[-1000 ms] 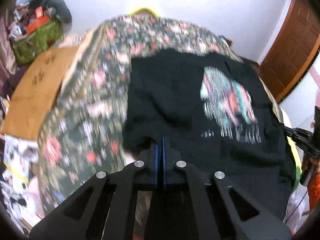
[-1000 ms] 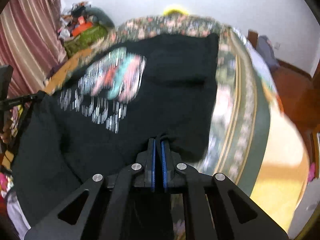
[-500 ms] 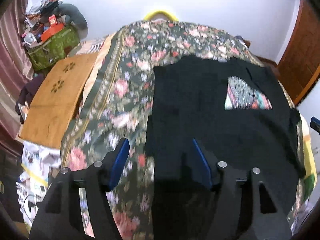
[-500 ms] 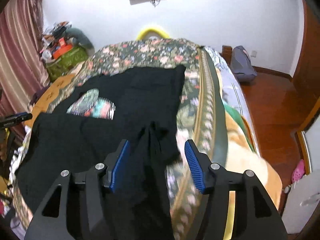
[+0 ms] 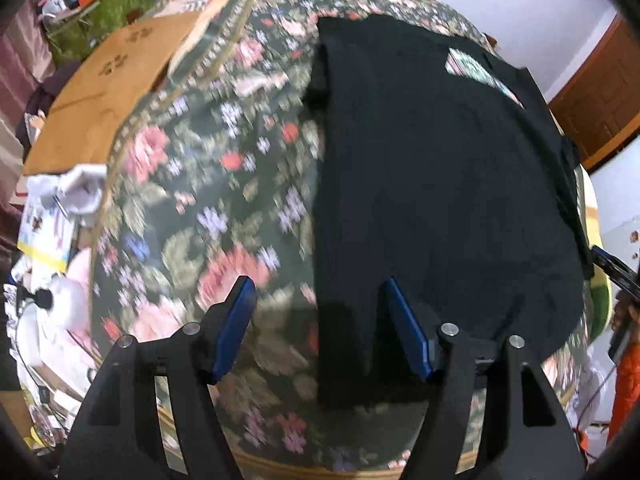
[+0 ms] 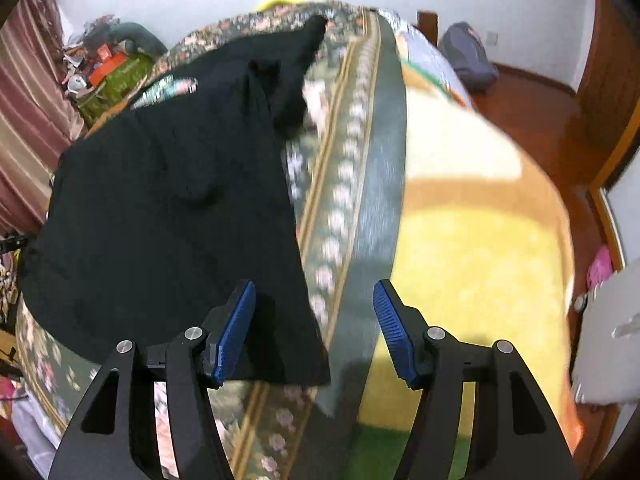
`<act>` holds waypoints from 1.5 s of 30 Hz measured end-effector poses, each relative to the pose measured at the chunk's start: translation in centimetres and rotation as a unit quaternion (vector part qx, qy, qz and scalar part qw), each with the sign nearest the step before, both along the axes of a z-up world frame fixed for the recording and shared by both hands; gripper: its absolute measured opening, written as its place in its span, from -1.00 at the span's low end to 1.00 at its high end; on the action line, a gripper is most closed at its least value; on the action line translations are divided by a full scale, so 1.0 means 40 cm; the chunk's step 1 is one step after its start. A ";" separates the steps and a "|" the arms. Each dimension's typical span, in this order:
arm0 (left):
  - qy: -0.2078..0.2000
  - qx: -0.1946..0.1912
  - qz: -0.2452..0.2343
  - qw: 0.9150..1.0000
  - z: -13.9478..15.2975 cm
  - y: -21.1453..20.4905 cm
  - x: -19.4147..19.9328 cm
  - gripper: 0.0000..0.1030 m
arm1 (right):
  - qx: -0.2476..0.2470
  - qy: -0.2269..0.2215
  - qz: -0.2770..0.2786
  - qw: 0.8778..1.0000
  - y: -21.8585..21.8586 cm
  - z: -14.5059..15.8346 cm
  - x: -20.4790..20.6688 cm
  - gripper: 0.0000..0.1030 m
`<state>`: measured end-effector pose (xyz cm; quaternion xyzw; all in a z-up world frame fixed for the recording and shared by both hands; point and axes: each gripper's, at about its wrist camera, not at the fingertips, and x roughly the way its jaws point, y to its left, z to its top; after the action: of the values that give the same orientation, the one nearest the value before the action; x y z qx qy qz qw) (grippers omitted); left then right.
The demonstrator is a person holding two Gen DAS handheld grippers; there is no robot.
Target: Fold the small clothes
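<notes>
- Left gripper is seen at the bottom of the left wrist view, jaws spread wide, nothing held; blue pads are shown bare.
- Between the left jaws, the near left edge of the black t-shirt is framed, with floral bedspread beside it; contact with the cloth cannot be told.
- Right gripper is seen at the bottom of the right wrist view, jaws likewise wide apart and empty; ribbed blue pads are visible.
- The near right corner of the black t-shirt is seen just ahead of the right gripper's left finger, released onto the bed.
- The shirt is laid flat on the floral bedspread, folded over so that only a sliver of the coloured print is exposed near the far end.
- A loose black flap, likely a sleeve, is seen sticking out at the far right edge of the shirt.
- A yellow-orange blanket is seen to the right of the bedspread's striped border.
- A brown mat is seen beside the bed on the left.
- Farther off, a green bag with clutter, white wall, wooden door and a dark backpack on the floor are visible; detail is motion-blurred.
</notes>
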<state>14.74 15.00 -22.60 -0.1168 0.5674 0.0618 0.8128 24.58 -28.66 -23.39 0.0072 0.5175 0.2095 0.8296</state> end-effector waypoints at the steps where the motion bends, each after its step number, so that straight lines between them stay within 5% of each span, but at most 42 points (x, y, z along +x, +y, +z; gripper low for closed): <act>1: 0.001 -0.004 -0.001 1.000 -0.006 -0.007 -0.006 0.31 | 0.002 0.004 -0.002 1.000 0.000 -0.008 0.002 0.11; 10: -0.012 -0.061 -0.007 0.998 -0.007 -0.023 -0.039 0.01 | -0.017 0.006 0.012 1.000 0.038 -0.019 0.008 -0.02; 12: -0.016 -0.056 -0.005 0.998 -0.001 -0.025 -0.042 -0.22 | -0.017 0.004 0.022 1.000 0.048 -0.006 0.000 -0.06; 15: -0.019 -0.039 -0.005 0.999 0.006 -0.031 -0.045 -0.82 | -0.007 -0.006 0.016 1.000 0.046 0.012 -0.015 -0.07; 24: -0.033 -0.005 -0.006 0.999 0.008 -0.043 -0.047 -0.86 | -0.015 0.009 0.027 0.999 0.049 -0.031 -0.035 -0.13; 26: -0.036 -0.002 -0.005 0.999 0.013 -0.045 -0.048 -0.88 | -0.008 0.016 0.027 0.999 0.050 -0.029 -0.036 -0.51; 27: -0.039 0.001 -0.005 0.999 0.020 -0.045 -0.047 -0.89 | -0.005 0.021 0.031 0.999 0.053 -0.029 -0.039 -0.89; 31: -0.071 0.014 -0.004 0.997 0.078 -0.041 -0.050 -0.89 | 0.004 -0.011 0.043 0.999 0.064 0.006 -0.063 -0.91; 36: -0.134 0.025 0.000 0.991 0.210 -0.023 -0.051 -0.90 | 0.042 -0.073 0.020 0.996 0.035 0.135 -0.066 -0.92; 45: -0.251 0.052 -0.005 0.967 0.471 -0.042 -0.065 -0.90 | 0.077 -0.190 0.011 0.979 -0.010 0.398 -0.074 -0.92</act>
<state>12.12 13.32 -3.77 -0.0834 0.3416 0.0553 0.9345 21.61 -29.08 -7.49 0.0255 0.3325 0.2554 0.9075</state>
